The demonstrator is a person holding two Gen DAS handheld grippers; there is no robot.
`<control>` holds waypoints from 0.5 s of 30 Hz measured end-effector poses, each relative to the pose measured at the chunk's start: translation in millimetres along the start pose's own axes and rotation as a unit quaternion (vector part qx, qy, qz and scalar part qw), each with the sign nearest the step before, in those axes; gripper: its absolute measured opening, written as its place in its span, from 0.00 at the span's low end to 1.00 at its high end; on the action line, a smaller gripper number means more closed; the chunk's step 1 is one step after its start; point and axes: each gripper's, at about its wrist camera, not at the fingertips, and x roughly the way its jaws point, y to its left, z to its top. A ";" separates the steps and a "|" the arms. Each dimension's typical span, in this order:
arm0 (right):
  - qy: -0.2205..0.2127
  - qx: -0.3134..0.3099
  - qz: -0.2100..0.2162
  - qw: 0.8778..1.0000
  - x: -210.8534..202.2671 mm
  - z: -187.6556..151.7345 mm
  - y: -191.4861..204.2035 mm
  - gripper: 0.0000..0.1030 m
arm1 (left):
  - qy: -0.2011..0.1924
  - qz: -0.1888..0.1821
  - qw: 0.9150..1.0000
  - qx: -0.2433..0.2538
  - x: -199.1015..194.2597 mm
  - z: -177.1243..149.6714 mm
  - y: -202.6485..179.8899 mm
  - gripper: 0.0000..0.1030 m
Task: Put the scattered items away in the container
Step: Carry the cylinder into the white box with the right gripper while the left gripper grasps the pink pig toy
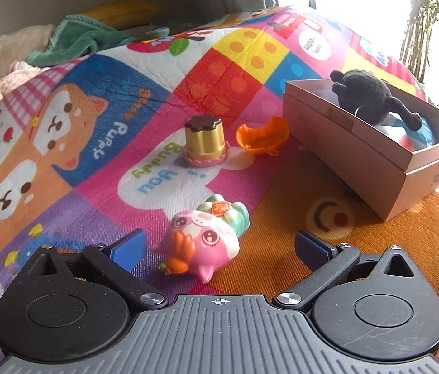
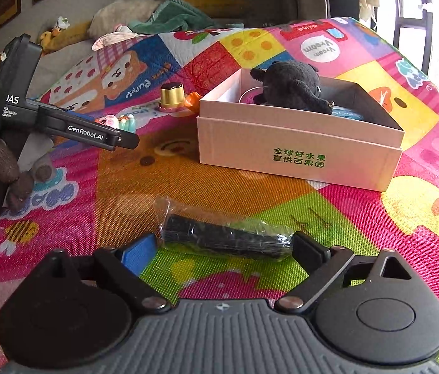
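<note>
Cardboard, pale pink and matte, forms the open box [image 2: 300,152] on the quilted, brightly printed play mat [image 2: 119,187]; a fuzzy black plush toy [image 2: 291,85] lies inside, half hidden by the wall. Left tongs [image 1: 219,246] stand wide, their blue pads either side of a glossy pink figurine [image 1: 202,240] without touching it. Beyond sit a gold cylinder toy [image 1: 205,140] with a brown scalloped lid and an orange plastic shell [image 1: 261,137]. Right tongs [image 2: 222,249] gape wide around a dark bundle in crinkled clear wrap [image 2: 225,237]; what the bundle holds is unclear.
</note>
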 end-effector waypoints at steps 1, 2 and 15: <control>0.000 0.000 0.000 1.000 0.0 0.4 0.0 0.92 | -0.001 0.000 1.000 0.003 2.3 0.9 0.4 0.99; 0.000 0.000 0.000 1.000 -0.1 0.5 -0.1 0.92 | -0.002 0.000 1.000 0.008 4.3 1.7 0.4 0.96; -0.014 0.000 -0.021 1.000 -5.0 -2.9 2.5 0.83 | -0.002 -0.017 1.000 0.006 -5.6 4.8 3.2 0.56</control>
